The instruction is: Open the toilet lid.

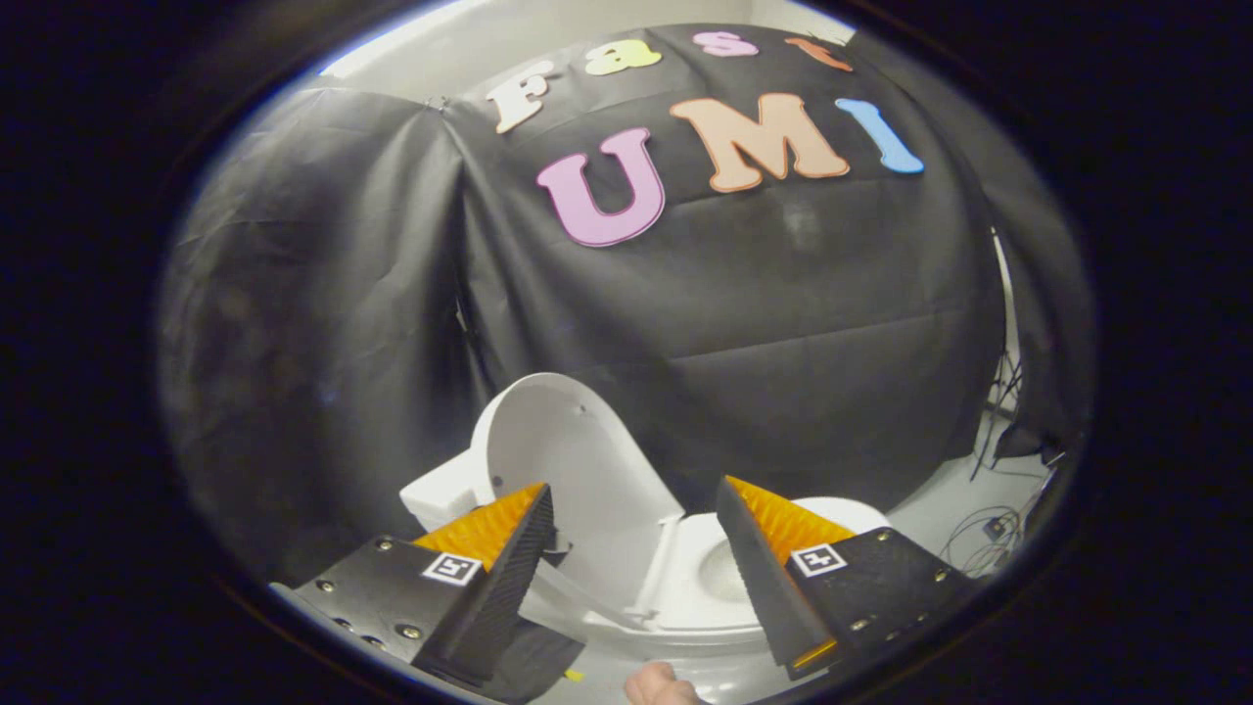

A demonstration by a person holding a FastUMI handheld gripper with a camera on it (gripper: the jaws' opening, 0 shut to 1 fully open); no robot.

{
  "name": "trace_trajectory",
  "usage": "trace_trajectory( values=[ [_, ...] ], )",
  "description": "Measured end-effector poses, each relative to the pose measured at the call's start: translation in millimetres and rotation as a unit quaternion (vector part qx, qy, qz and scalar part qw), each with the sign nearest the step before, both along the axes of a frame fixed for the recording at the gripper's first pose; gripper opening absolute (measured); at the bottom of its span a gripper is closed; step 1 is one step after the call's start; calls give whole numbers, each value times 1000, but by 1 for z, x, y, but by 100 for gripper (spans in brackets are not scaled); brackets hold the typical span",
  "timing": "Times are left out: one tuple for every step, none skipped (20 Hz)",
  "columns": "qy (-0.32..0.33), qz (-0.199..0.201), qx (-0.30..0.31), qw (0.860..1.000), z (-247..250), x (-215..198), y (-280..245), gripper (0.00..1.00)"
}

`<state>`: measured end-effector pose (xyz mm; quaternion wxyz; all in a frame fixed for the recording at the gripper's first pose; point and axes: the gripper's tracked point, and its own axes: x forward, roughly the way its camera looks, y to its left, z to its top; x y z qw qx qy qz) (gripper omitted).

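Observation:
A white toilet stands just beyond my fingers. Its lid (568, 460) is raised, standing upright and leaning back toward the tank (440, 494). The seat (700, 587) and the bowl opening lie uncovered ahead of and between the fingers. My gripper (636, 504) is open, with a wide gap and nothing held. The left finger (509, 548) overlaps the lower edge of the lid in the view; whether it touches is unclear. The right finger (759, 558) sits over the seat's right side.
Black cloth hangs as the wall behind the toilet. Cables (989, 539) and a stand's legs lie on the white floor to the right. A fingertip of a person's hand (658, 685) shows below, between the fingers.

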<state>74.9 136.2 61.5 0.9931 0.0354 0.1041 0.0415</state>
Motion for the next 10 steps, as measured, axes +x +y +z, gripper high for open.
trace_trajectory(
  values=[
    [-6,0,1,1000,6,-4,-3,99],
    [-12,0,6,1000,13,-8,-8,99],
    [-17,4,12,1000,20,-12,-10,99],
    [-22,10,18,1000,27,-16,-10,99],
    [-27,16,24,999,35,-21,-13,99],
    [-34,24,28,999,45,-26,-15,99],
    [-41,26,26,998,53,-31,-21,99],
    [-49,24,20,998,63,-34,-30,99],
    [-56,19,11,998,70,-38,-40,99],
    [-63,14,1,998,77,-43,-51,99]
  ],
)
